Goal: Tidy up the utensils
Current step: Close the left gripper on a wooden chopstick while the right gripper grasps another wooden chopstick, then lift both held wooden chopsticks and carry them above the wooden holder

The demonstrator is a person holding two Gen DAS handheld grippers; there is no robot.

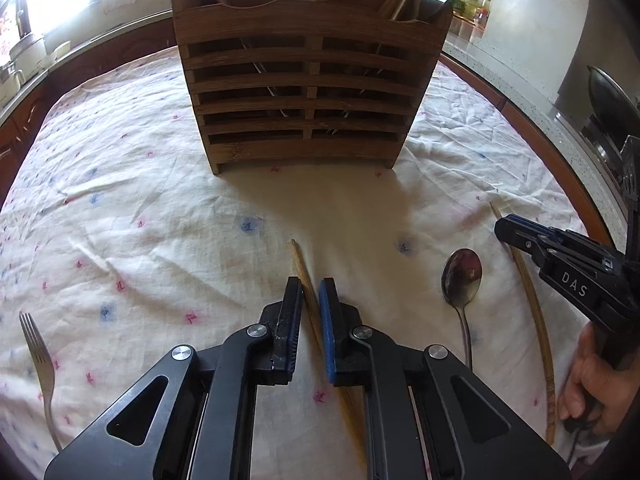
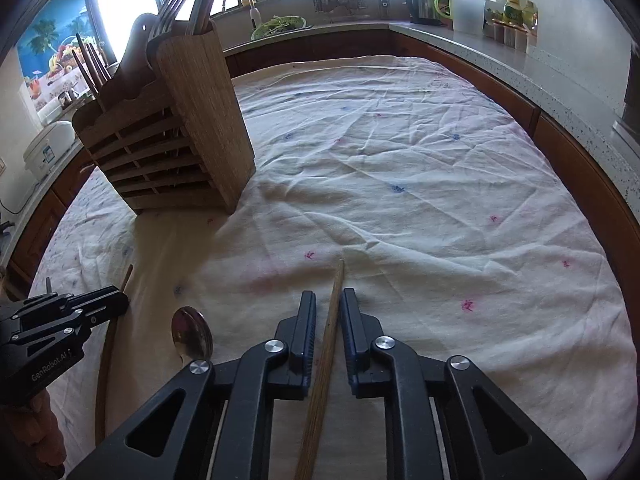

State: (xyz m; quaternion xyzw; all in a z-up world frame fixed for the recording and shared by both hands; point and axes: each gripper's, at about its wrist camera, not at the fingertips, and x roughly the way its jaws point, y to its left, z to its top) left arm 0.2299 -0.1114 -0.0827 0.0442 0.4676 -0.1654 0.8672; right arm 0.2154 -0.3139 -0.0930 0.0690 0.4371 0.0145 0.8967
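Observation:
A slatted wooden utensil holder stands on the cloth-covered table, with forks and chopsticks in it; it also shows in the right wrist view. My left gripper is open, its jaws straddling a wooden chopstick that lies on the cloth. My right gripper is open, its jaws straddling another wooden chopstick; this gripper also shows in the left wrist view. A metal spoon lies between the two chopsticks. A fork lies at the left.
The table wears a wrinkled white cloth with small blue and pink marks. Kitchen counters with jars, a kettle and a sink ring the table. A dark pan stands at the right.

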